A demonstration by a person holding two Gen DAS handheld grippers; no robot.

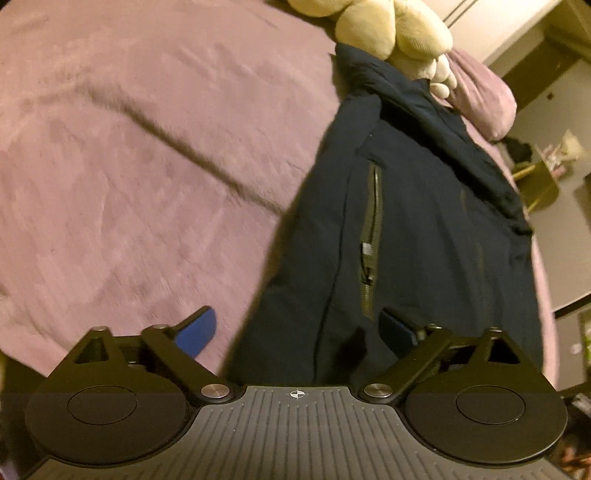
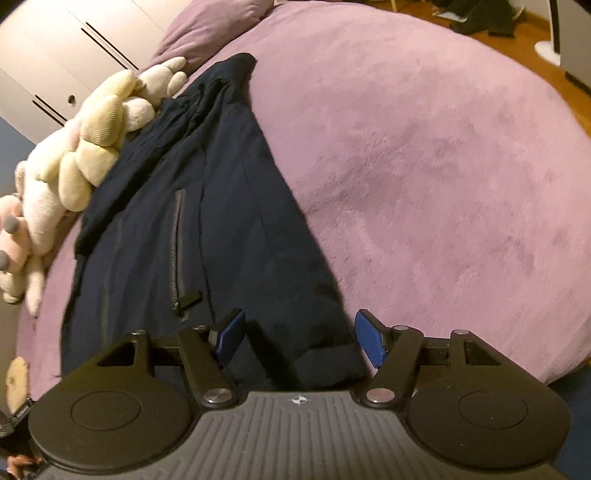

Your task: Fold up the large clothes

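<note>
Left wrist view: both claws, left claw [image 1: 297, 332] and right claw [image 2: 299, 338], released over dark navy zip-pocket jacket [image 1: 406, 221] lying on purple plush bed [image 1: 129, 166]; better to grab hem corners evenly, fold slow.

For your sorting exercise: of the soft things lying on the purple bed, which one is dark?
The jacket: navy, flat, with a zipped pocket. The plush toys beside its collar are cream and pale pink, and the pillow is purple like the bed.

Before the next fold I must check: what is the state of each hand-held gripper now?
Left hand-held gripper: open, holding nothing, above the dark navy jacket.
Right hand-held gripper: open, holding nothing.
</note>
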